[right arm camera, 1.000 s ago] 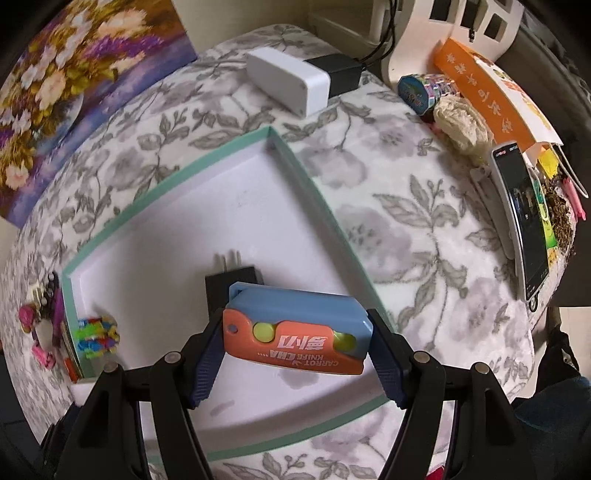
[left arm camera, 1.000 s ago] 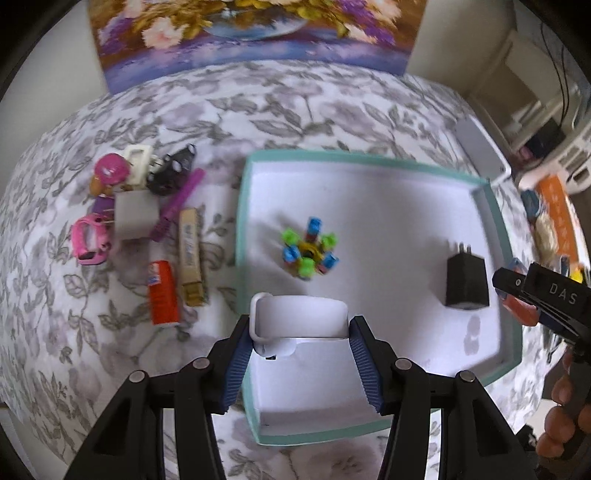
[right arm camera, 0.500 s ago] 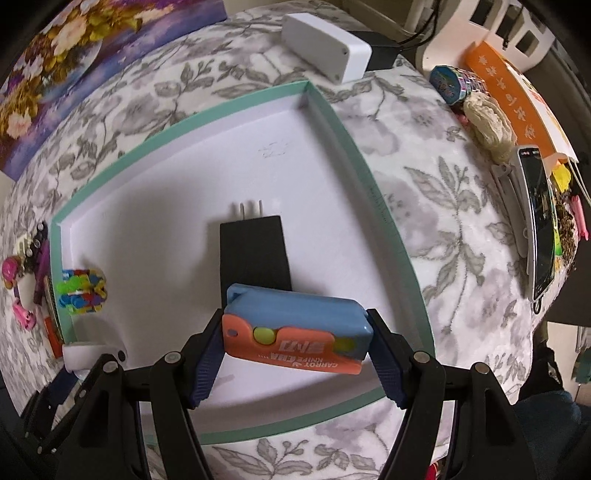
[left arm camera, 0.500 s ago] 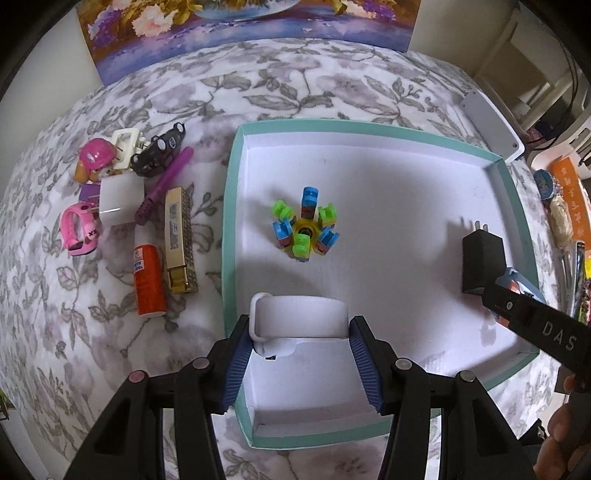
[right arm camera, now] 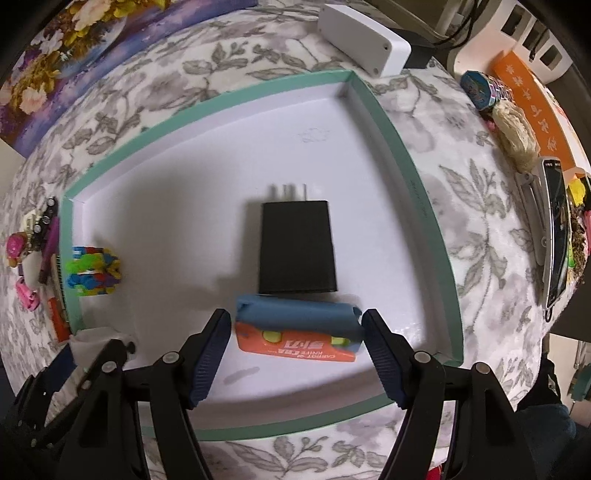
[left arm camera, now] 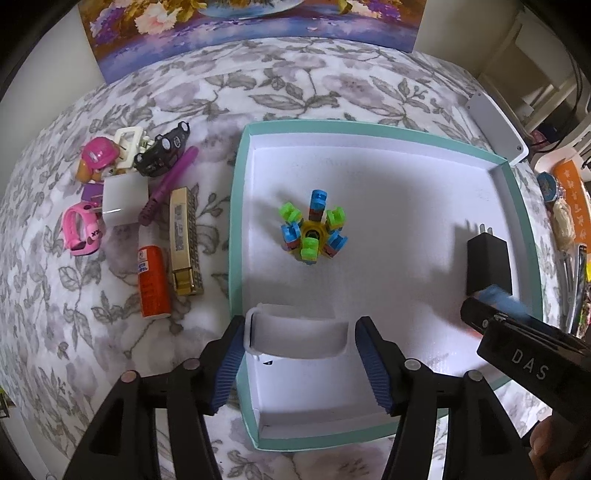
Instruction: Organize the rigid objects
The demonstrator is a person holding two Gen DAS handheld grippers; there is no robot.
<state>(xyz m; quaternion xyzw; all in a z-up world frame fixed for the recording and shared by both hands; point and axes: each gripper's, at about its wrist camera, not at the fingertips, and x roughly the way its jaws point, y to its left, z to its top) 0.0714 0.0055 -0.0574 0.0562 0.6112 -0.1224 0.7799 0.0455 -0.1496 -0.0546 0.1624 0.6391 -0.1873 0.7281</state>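
Comparing with a moment ago, my right tongs [right arm camera: 295, 347] have sprung apart, leaving the orange-and-blue plastic knife case [right arm camera: 297, 334] in the teal-rimmed white tray [right arm camera: 424, 206] (left tongs [left arm camera: 295, 354] loosening around the white clip [left arm camera: 295, 336]).

Left wrist view: looks steeply down from above the near left edge of the tray [left arm camera: 236, 236], close, facing the painting [left arm camera: 251, 33] at the far wall.
Right wrist view: looks down from above the tray's [right arm camera: 417, 184] near right corner, close, facing far and leftward.
Shared area: tray interior, black charger [left arm camera: 487, 264] [right arm camera: 297, 247], colourful block toy [left arm camera: 314, 230] [right arm camera: 92, 267], left-side clutter.
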